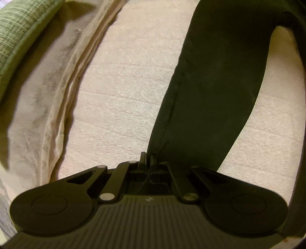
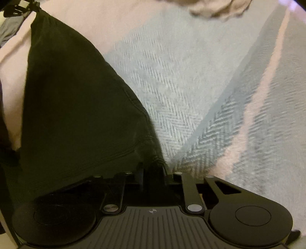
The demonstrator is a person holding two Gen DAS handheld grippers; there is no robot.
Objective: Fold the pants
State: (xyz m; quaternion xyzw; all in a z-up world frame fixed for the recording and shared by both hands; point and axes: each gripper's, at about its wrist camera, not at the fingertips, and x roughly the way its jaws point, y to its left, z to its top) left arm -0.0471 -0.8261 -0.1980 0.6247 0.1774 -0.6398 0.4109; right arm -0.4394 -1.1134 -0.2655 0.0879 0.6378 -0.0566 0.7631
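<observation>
The pants [image 1: 206,80] are dark, almost black. In the left wrist view they hang as a long strip from my left gripper [image 1: 148,157] up toward the upper right, lifted off the bed. The left fingers are closed together with the dark cloth pinched between them. In the right wrist view the pants [image 2: 76,107] spread as a dark stitched panel over the left half, running to my right gripper [image 2: 152,168], which is shut on their edge. At the top left of that view the other gripper [image 2: 17,8] holds the far corner of the cloth.
A cream textured bedspread [image 1: 122,92] lies under the pants. At the left are a beige pillow [image 1: 44,92] and a green woven cushion [image 1: 17,28]. A pale blue and pink herringbone blanket [image 2: 191,80] covers the right side, with crumpled beige cloth [image 2: 216,9] at the top.
</observation>
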